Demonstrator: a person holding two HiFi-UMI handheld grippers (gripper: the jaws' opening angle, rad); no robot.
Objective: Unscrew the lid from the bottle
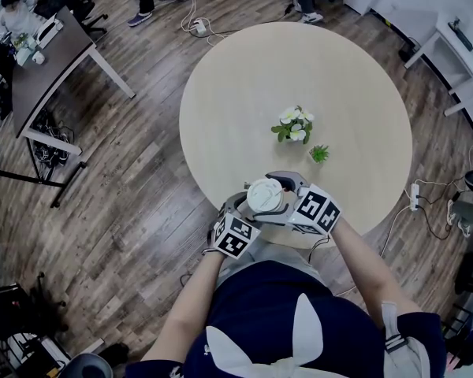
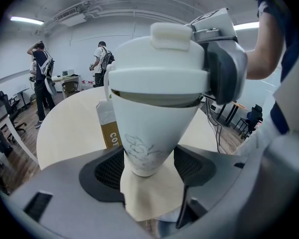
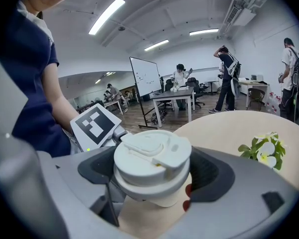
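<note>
My left hand-held gripper [image 2: 149,169] is closed on the narrow foot of the white tapered plastic bottle [image 2: 148,128], which is upright at the near edge of the round pale wooden counter [image 1: 299,77]. My right hand-held gripper [image 3: 152,177] clamps the white round flip-top lid [image 3: 152,156] directly above, so I judge the twist runs about that vertical axis. The lid is still on, hiding any contents.

White tapered bottle [image 2: 148,133] bearing a faint line drawing, standing upright at the table's [image 1: 355,93] near edge, white flip-top lid [image 3: 152,158] sitting on its mouth.
</note>
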